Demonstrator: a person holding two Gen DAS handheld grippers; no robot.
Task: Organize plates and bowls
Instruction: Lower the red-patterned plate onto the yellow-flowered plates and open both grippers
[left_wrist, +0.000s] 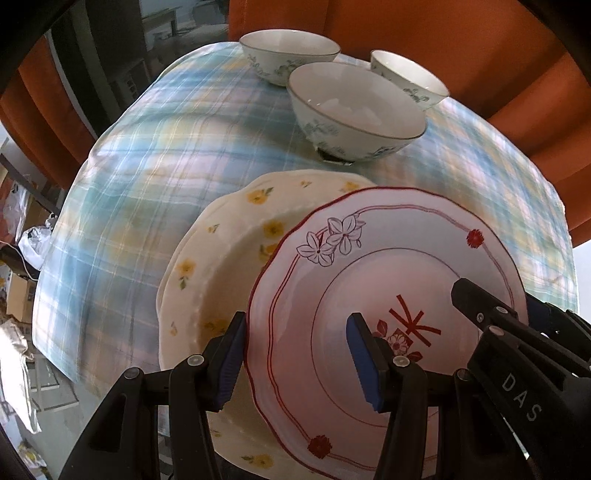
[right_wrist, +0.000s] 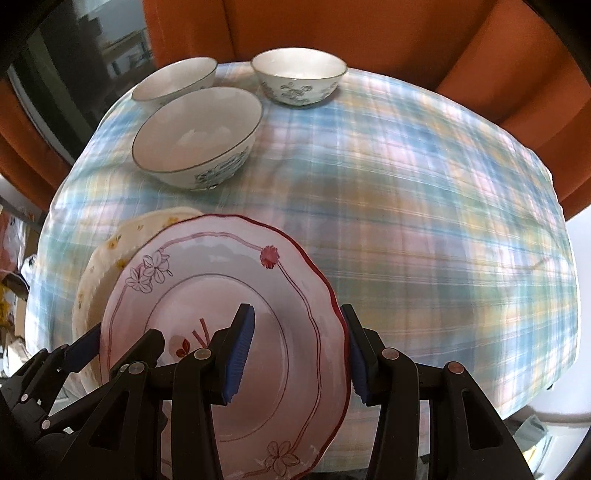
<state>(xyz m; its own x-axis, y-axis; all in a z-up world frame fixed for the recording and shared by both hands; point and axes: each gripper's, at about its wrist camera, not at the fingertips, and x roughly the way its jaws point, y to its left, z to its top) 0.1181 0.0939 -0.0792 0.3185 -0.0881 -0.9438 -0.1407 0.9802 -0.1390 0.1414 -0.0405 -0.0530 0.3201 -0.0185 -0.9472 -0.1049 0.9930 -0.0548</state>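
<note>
**Red-Rimmed Plate Flanked by Two Grippers at Worktop's Near Edge**

At the near edge of the worktop (right_wrist: 406, 184), under a pale blue-and-yellow plaid cloth: red-rimmed plate (left_wrist: 388, 258), scalloped, painted with outlined blossoms and red flowers, face up and overlapping a cream plate (left_wrist: 221, 258) sprigged with yellow flowers. Cream plate peeking out on the left side only.

Astride the red-rimmed plate's left rim, the left gripper (left_wrist: 298, 363), fingers (left_wrist: 231, 362) standing partly apart: outer blue pad right against the rim's edge, inner pad over the plate's face. Astride the opposite rim, the right gripper (right_wrist: 297, 352), mirrored, its outer finger pad (right_wrist: 356, 354) hard by the red edge, inner pad over the pink centre. Impossible to tell from either view whether the pads actually press on the china or merely bracket it.

Farther back on the cloth, well apart from the plates, three white bowls with blue-grey floral sprays: large bowl (left_wrist: 354, 107) nearest, two others (left_wrist: 288, 55) (left_wrist: 410, 77) close behind it. Beyond the worktop, orange upholstery (right_wrist: 369, 33).
</note>
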